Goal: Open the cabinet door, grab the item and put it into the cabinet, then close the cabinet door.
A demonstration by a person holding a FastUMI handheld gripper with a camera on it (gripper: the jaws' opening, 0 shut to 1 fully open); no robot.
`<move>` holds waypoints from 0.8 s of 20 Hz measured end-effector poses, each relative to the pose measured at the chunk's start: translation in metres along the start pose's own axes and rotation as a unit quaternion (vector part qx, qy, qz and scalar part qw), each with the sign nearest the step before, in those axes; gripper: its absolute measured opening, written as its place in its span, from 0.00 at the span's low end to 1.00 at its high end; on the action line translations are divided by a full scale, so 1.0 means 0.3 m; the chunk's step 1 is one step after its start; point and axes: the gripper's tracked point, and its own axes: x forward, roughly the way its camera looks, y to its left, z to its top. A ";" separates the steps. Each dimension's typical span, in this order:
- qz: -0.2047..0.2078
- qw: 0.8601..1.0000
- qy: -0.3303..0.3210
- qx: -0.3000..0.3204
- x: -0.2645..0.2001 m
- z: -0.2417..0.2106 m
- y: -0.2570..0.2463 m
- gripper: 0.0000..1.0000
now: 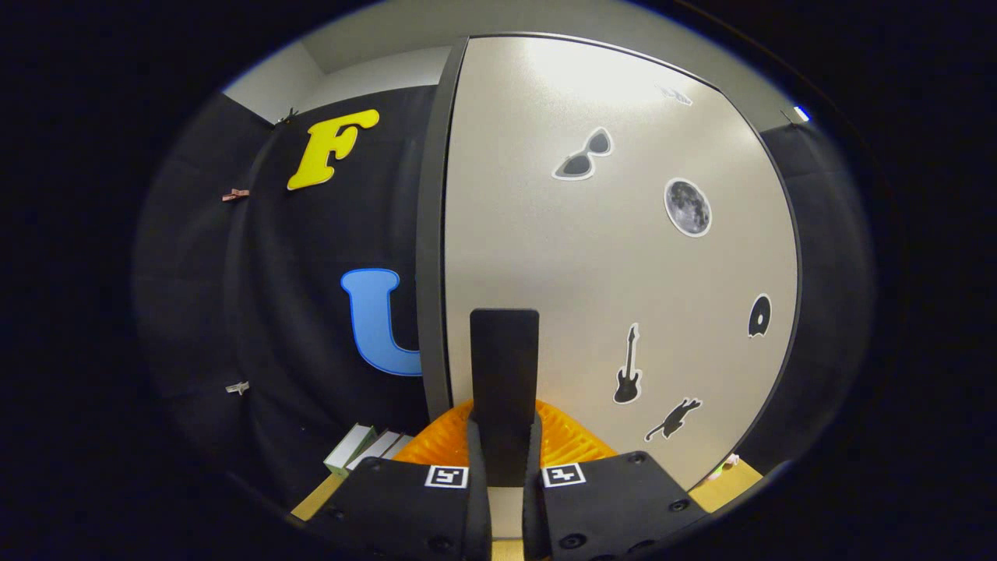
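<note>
Tool point(505, 467) clenched on a flat dark handle point(504, 366), long axis upright, pale stickered cabinet door point(607, 257) just beyond, orange basket point(565, 440) below

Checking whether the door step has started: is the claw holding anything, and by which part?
Yes. The claw is shut on the flat black upright handle of the pale grey cabinet door, gripping its lower end.

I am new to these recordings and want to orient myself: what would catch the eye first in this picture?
First the pale cabinet door, standing just beyond the fingers and dotted with stickers: sunglasses, a moon, a guitar. Next the black handle, which rises between the fingers of the hand-held gripper; they sit close on either side of it. An orange ribbed item lies right behind them.
</note>
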 end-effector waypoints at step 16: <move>0.088 0.996 -0.003 0.017 -0.378 0.022 -0.091 0.19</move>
